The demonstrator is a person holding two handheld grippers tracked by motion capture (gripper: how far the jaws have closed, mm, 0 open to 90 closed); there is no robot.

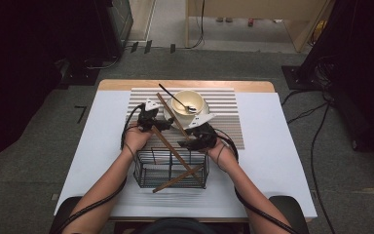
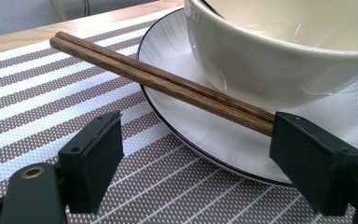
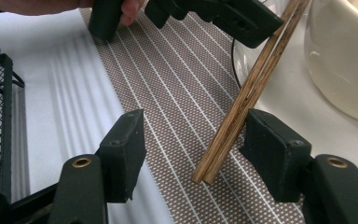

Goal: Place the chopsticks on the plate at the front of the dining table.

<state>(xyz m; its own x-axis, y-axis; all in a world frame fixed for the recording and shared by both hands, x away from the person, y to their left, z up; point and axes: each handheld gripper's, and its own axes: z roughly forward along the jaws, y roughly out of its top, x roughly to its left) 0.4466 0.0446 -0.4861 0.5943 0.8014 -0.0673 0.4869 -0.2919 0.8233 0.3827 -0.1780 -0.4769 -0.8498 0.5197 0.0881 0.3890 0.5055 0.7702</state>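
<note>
Chopsticks point(image 2: 186, 88), a brown pair, lie slanted across the rim of the white saucer point(image 2: 177, 56) beneath the cream bowl point(image 2: 270, 60), over the striped mat point(image 2: 51, 93) on our table point(image 1: 272, 146). Our left tool point(image 2: 196, 154) stands with jaws apart, its right pad seemingly touching the pair, though contact is hard to judge. Our right tool point(image 3: 191, 149) is likewise spread, the pair's lower ends between its jaws, unclamped; a wire basket point(image 1: 171, 168) sits near.

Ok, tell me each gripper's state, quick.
Left gripper: open, with the chopsticks running past one jaw, not clamped.
Right gripper: open, with the chopsticks between its jaws, not clamped.
</note>
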